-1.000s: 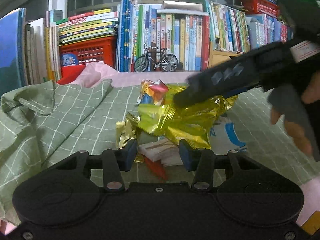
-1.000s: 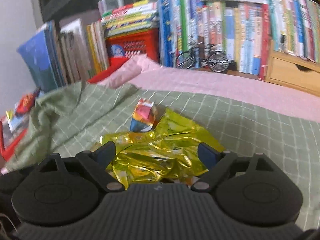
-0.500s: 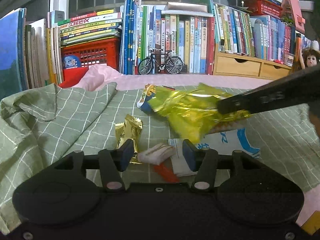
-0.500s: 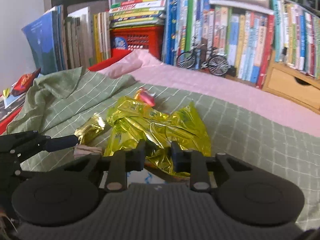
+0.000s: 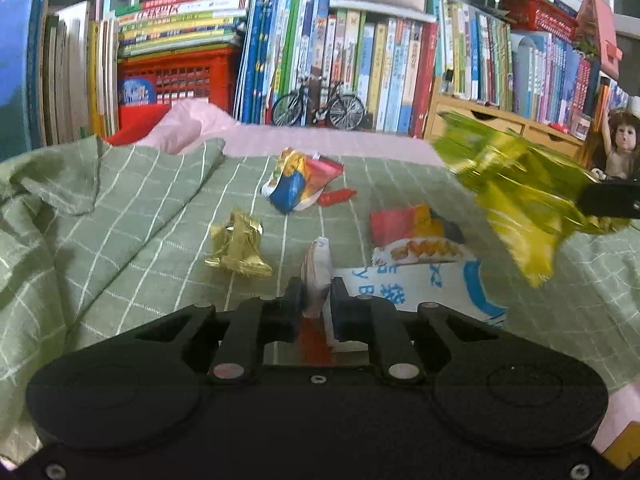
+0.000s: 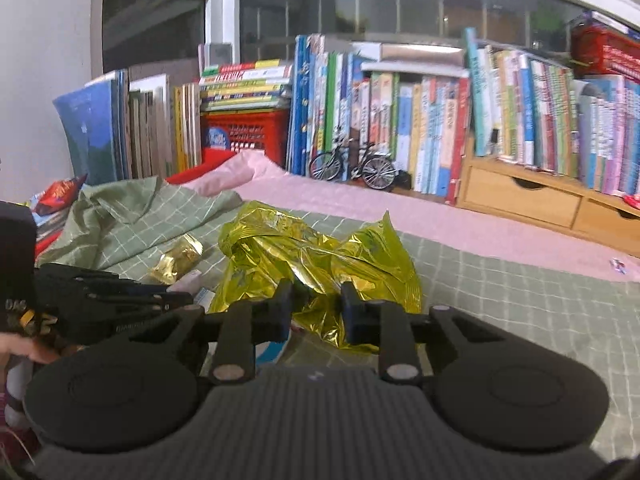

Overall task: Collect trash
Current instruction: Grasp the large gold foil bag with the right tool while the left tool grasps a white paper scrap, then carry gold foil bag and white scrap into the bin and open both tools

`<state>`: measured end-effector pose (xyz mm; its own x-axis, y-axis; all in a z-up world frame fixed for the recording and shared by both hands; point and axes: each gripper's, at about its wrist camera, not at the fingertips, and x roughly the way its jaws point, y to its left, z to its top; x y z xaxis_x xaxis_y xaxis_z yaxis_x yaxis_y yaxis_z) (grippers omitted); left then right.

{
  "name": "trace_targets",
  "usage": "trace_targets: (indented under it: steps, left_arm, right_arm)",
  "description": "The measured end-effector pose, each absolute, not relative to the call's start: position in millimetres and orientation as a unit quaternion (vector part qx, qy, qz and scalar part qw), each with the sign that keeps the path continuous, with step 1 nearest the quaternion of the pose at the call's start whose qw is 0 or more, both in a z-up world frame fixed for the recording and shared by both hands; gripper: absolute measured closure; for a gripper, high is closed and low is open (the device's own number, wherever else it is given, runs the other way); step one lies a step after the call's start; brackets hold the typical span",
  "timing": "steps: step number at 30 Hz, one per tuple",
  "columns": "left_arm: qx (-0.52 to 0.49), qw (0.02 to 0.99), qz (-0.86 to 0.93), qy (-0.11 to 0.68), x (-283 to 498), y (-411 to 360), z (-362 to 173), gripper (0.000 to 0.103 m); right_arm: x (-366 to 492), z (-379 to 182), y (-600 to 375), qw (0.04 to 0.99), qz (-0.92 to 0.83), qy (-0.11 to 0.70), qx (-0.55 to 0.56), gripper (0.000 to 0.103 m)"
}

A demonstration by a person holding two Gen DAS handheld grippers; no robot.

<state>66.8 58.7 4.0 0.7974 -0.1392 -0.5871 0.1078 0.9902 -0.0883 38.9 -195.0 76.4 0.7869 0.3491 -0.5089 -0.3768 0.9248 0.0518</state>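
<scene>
Left fingers (image 5: pixel 314 300) clamped on white wrapper (image 5: pixel 318 270); right fingers (image 6: pixel 316 304) clamped on yellow bag (image 6: pixel 320 256). Nearby: gold wrapper (image 5: pixel 240 246), colourful packets (image 5: pixel 300 184).

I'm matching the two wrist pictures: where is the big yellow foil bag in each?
Left wrist: the yellow foil bag is at the right edge, lifted above the green blanket.
Right wrist: centre, pinched in the right gripper.
Shared landmark: the toy bicycle by the books.
</scene>
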Motion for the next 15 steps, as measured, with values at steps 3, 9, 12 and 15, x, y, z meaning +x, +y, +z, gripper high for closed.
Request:
trace_targets:
  steps: [3, 9, 12, 15]
  left_arm:
    - [-0.018, 0.952, -0.064, 0.299, 59.5, 53.6, 11.7, 0.090]
    - [-0.019, 0.958, -0.091, 0.273, 30.0, 39.4, 30.8, 0.090]
    - [-0.020, 0.958, -0.111, 0.265, 11.4, 29.3, 39.5, 0.090]
    - [-0.023, 0.957, -0.136, 0.256, -12.0, 18.0, 48.5, 0.090]
  right_arm:
    - [24.3, 80.5, -206.4, 0.948, 0.184, 0.258, -0.019, 0.075]
    - [-9.8, 84.4, -228.1, 0.950, 0.181, 0.256, -0.001, 0.075]
    - [-26.4, 83.9, -237.5, 0.948, 0.178, 0.262, 0.011, 0.076]
    - [-44.3, 82.6, -246.3, 0.947, 0.175, 0.268, 0.024, 0.076]
